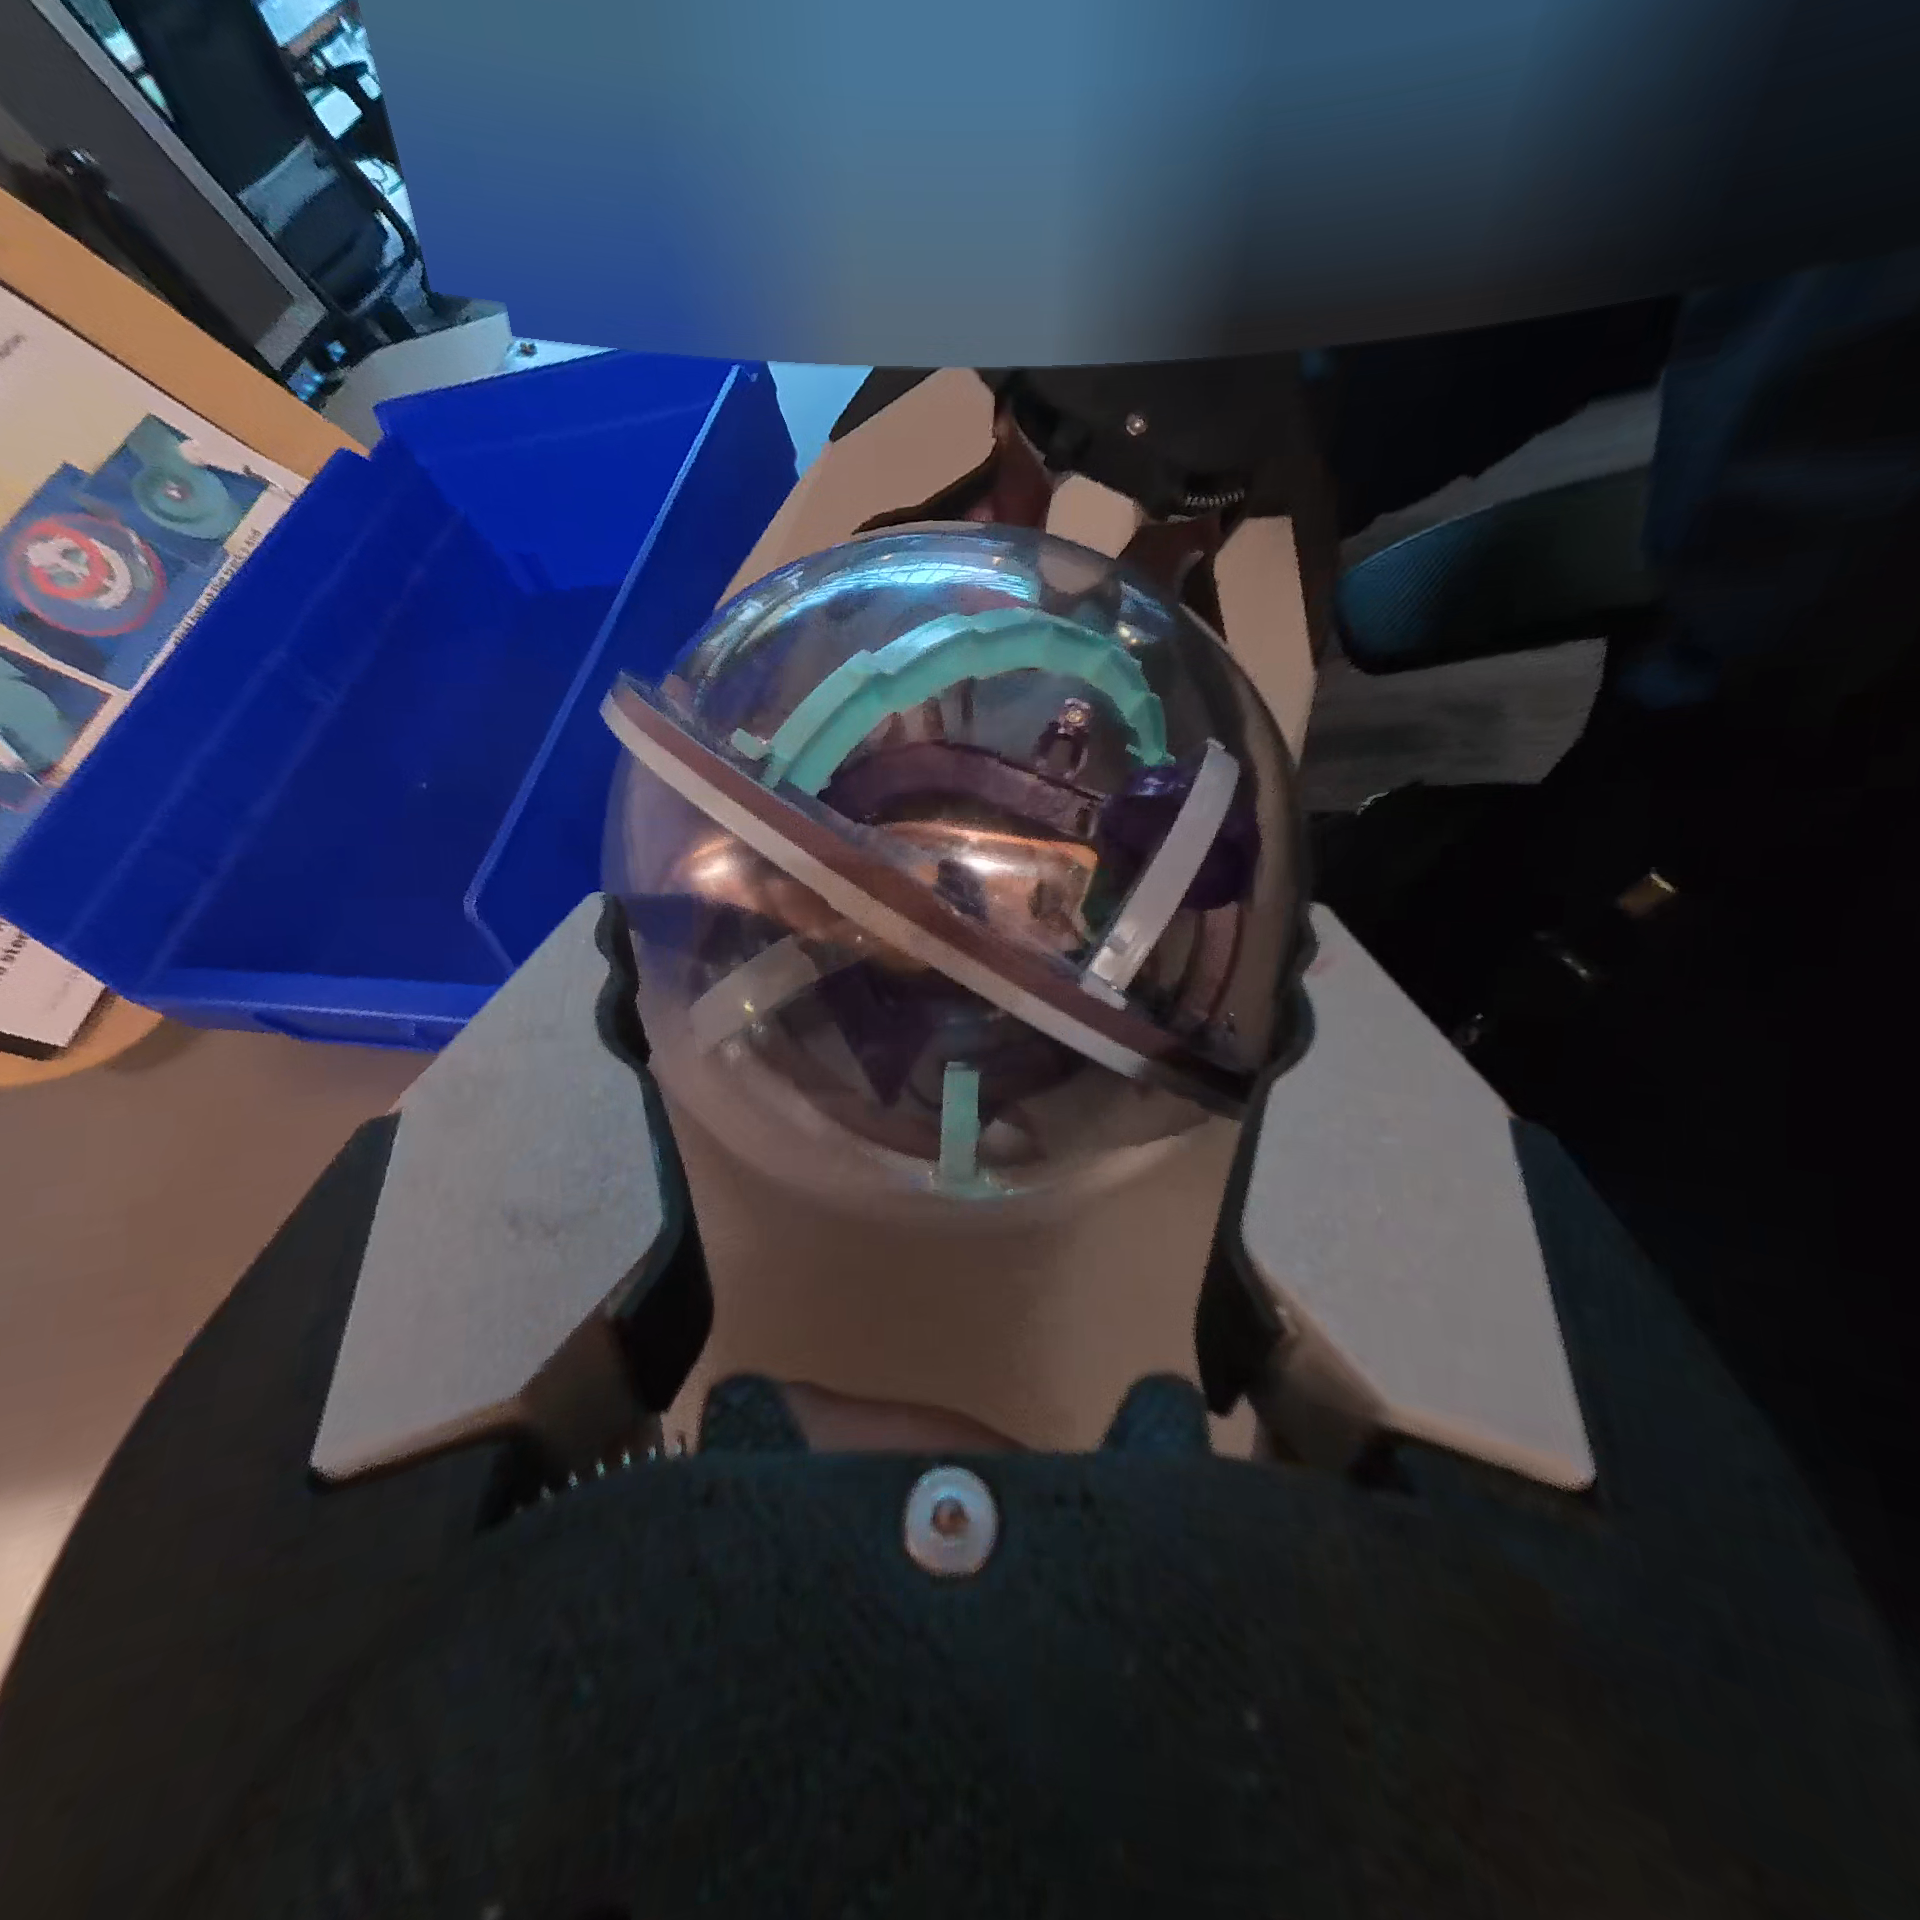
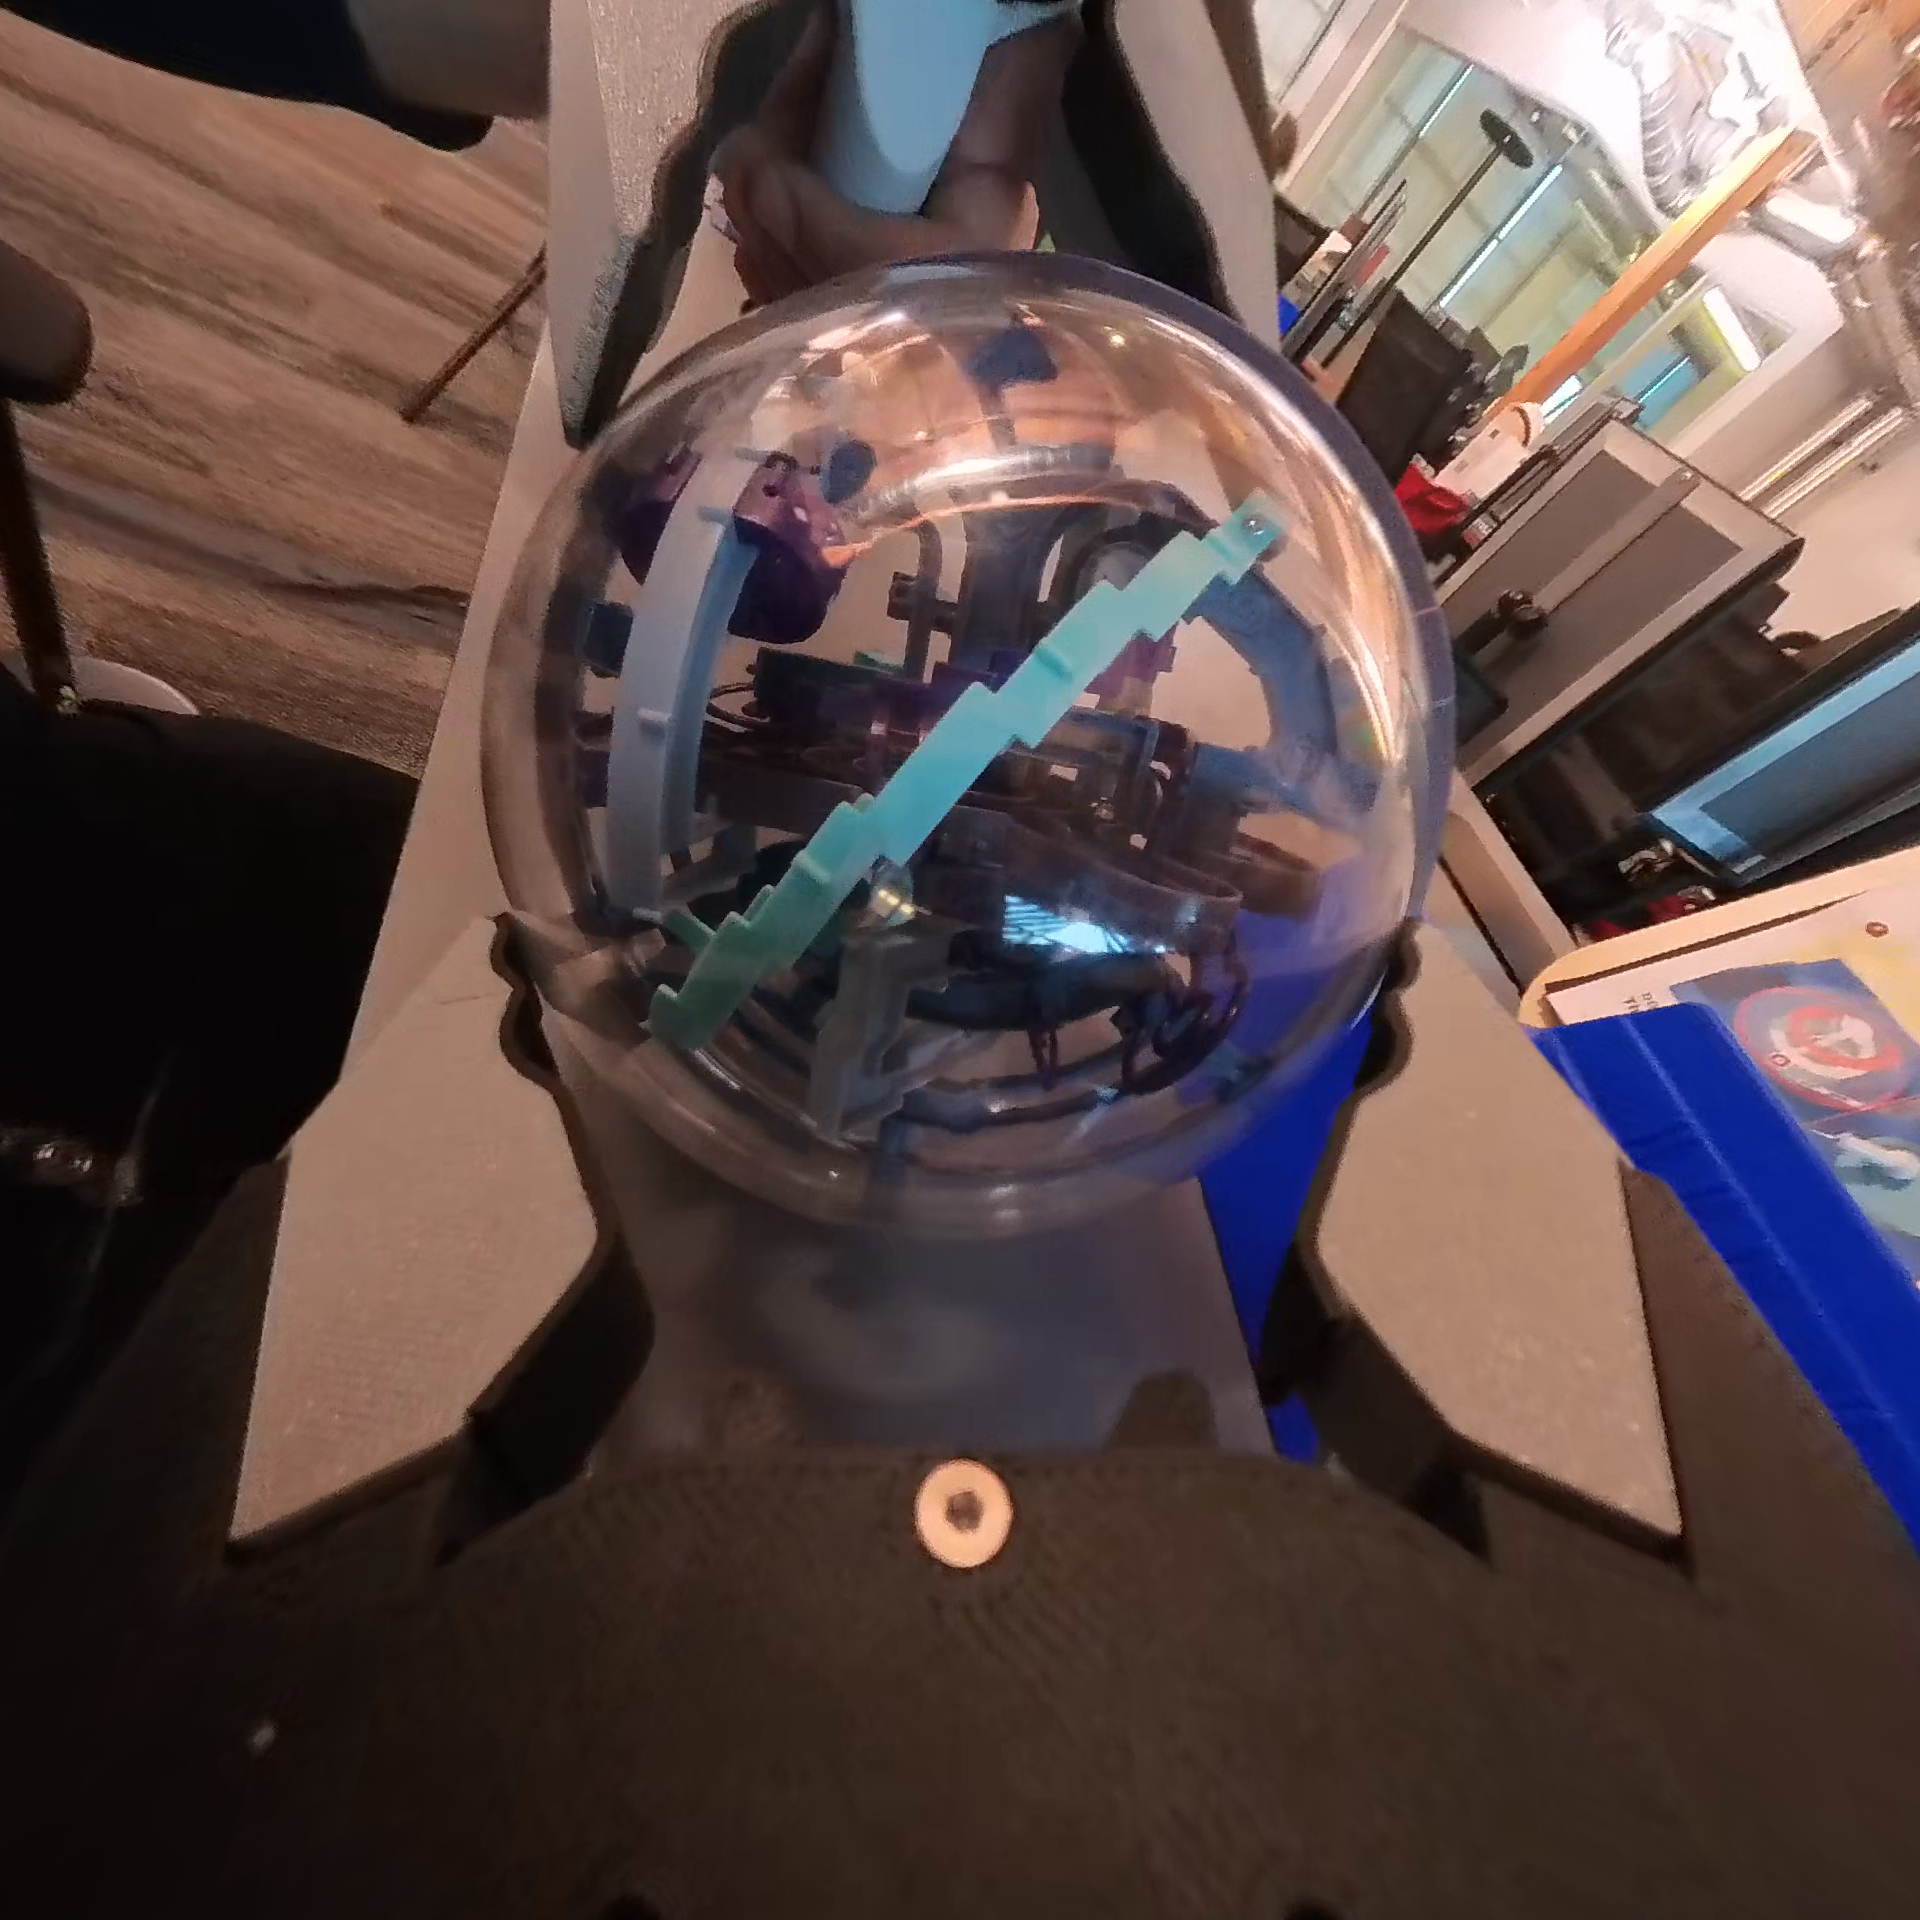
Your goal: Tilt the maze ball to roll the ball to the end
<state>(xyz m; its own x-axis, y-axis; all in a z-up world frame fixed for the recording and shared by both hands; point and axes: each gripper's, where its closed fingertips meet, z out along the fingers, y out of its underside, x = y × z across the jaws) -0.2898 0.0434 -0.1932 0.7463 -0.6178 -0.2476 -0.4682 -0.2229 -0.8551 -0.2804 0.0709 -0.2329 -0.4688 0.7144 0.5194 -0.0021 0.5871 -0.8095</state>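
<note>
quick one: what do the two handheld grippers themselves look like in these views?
Both match: the left gripper and right gripper each have a black textured body with a silver screw at its centre, two flat light-grey angular fingers and black wavy-edged pads. A small coil spring shows at the left one's finger base.

- The maze ball (image 2: 961,727) between the right gripper's (image 2: 945,997) grey fingers (image 2: 447,1049) is clear, with a stepped turquoise track (image 2: 966,769), pale blue arc (image 2: 665,717), purple pieces (image 2: 774,561) and a small silver ball (image 2: 891,902) inside.
- Left of the left gripper (image 1: 951,966), a deep blue bin (image 1: 343,748).
- Both gripper bodies are black.
- Beyond that bin, a sheet (image 1: 94,551) with a red-and-blue ringed picture.
</note>
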